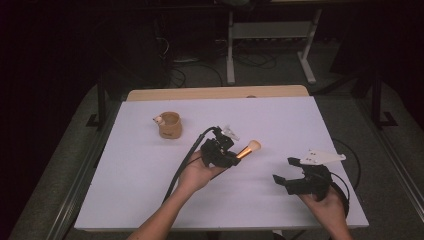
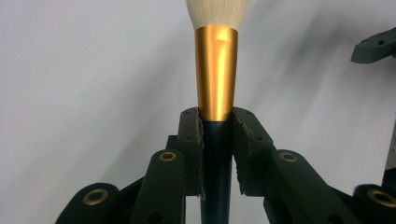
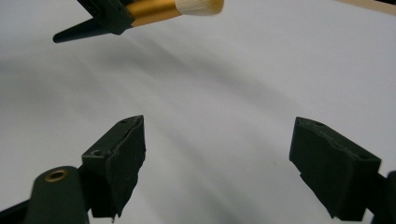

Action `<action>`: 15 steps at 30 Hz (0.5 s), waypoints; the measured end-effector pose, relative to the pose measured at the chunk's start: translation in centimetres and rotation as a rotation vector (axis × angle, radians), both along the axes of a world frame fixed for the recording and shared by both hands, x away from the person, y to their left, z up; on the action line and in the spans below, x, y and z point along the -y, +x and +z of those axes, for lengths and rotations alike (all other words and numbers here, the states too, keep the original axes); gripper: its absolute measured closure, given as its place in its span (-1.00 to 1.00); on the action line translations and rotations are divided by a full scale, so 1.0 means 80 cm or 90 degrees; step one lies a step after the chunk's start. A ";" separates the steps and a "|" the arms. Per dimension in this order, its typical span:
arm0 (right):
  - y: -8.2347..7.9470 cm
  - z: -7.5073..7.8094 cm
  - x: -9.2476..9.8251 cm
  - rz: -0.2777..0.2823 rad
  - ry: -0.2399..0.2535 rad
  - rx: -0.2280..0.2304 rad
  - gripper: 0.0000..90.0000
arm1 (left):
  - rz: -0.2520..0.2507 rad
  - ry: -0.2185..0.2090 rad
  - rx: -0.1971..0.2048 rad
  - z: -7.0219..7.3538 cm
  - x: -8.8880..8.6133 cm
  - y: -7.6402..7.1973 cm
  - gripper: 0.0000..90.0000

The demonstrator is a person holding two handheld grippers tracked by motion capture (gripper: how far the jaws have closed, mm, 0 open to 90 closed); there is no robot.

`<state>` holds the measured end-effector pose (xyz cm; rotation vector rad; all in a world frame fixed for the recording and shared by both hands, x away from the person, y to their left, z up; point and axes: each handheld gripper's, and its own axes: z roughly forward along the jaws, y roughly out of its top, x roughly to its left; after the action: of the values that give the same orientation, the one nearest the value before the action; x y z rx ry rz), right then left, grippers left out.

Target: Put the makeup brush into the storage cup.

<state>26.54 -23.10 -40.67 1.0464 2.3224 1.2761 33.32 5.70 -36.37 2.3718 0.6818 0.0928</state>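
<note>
My left gripper [image 1: 234,152]: clamped on a makeup brush [image 1: 248,148], raised above the white table [image 1: 150,190] | right gripper [image 1: 288,170]: jaws wide apart, nothing between them, near table's right edge | brown mug [image 1: 170,125]: far left, well apart | progress: brush picked up; placing it likely remains.

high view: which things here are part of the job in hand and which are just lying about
In the job:
- brush, clamped by its dark handle in the left gripper
- right gripper, jaws wide apart and empty
- white table

Lying about:
- brown cup at the far left of the table, apart from both grippers
</note>
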 end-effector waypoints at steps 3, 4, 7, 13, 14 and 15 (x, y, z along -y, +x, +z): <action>0.002 0.001 -0.010 0.014 0.002 -0.009 -0.62 | 0.000 -0.011 0.002 0.002 -0.010 -0.003 0.65; 0.004 0.000 -0.014 0.020 0.004 -0.009 -0.62 | 0.001 -0.018 0.006 0.004 -0.020 -0.007 0.65; 0.008 0.003 -0.024 0.037 0.019 -0.022 -0.65 | 0.001 -0.034 0.016 0.008 -0.036 -0.013 0.65; 0.017 0.020 -0.051 0.076 0.052 -0.011 -0.66 | 0.011 -0.068 0.024 0.015 -0.062 -0.024 0.65; 0.019 0.021 -0.057 0.083 0.055 -0.016 -0.67 | 0.008 -0.076 0.032 0.017 -0.071 -0.027 0.65; 0.022 0.023 -0.064 0.089 0.059 -0.021 -0.67 | 0.012 -0.083 0.034 0.016 -0.074 -0.029 0.65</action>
<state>28.32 -18.02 -38.86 0.9539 2.4188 1.4423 31.01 11.65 -35.05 2.2311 0.6649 0.1152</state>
